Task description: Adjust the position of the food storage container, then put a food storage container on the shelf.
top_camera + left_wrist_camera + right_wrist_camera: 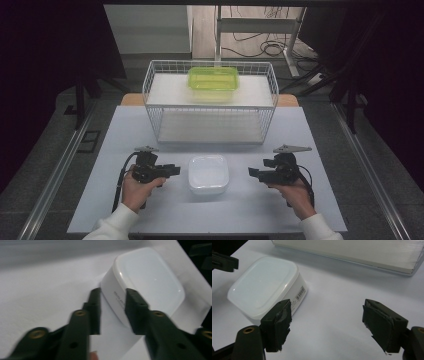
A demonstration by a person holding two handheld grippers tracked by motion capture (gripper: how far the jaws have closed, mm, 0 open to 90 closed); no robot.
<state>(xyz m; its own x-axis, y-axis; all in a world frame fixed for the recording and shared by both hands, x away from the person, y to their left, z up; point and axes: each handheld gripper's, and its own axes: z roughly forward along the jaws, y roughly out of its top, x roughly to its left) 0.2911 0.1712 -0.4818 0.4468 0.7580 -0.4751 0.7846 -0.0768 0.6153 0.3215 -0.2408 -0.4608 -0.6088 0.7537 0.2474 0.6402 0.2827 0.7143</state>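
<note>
left claw (172, 170): partly open, empty; jaws point at box side
right claw (254, 172): wide open, empty
box (208, 173): white, lidded, on tabletop (115, 150) between both claws, just ahead of left, untouched
basket (210, 102): beyond claws, green tub (213, 80) on top

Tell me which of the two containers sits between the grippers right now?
The white container, low and lidded, on the table between the left gripper and right gripper. The green container sits farther off, on top of the wire basket.
</note>
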